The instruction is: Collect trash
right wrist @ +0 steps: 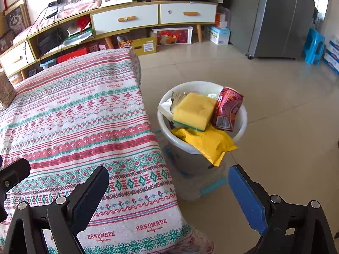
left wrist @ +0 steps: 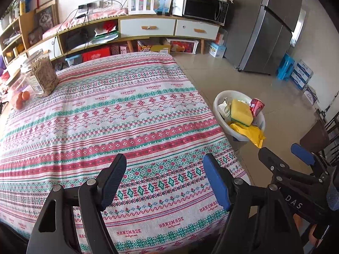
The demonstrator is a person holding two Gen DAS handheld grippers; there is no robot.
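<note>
Left gripper (left wrist: 163, 182) and right gripper (right wrist: 169, 201) both jaws apart and empty, tablecloth (left wrist: 106, 116) repeating "HANDMADE", red can (right wrist: 227, 109) label unreadable, in white bin (right wrist: 243, 114)

"HANDMADE" on tablecloth (left wrist: 118, 114), "DAS" on right gripper (left wrist: 285, 155)

White bin (right wrist: 241, 114) sat on floor, full: yellow sponge (right wrist: 193, 110) on top, red can (right wrist: 227, 109) at 3 o'clock, yellow wrapper (right wrist: 209, 144) overhanging at 6.
</note>
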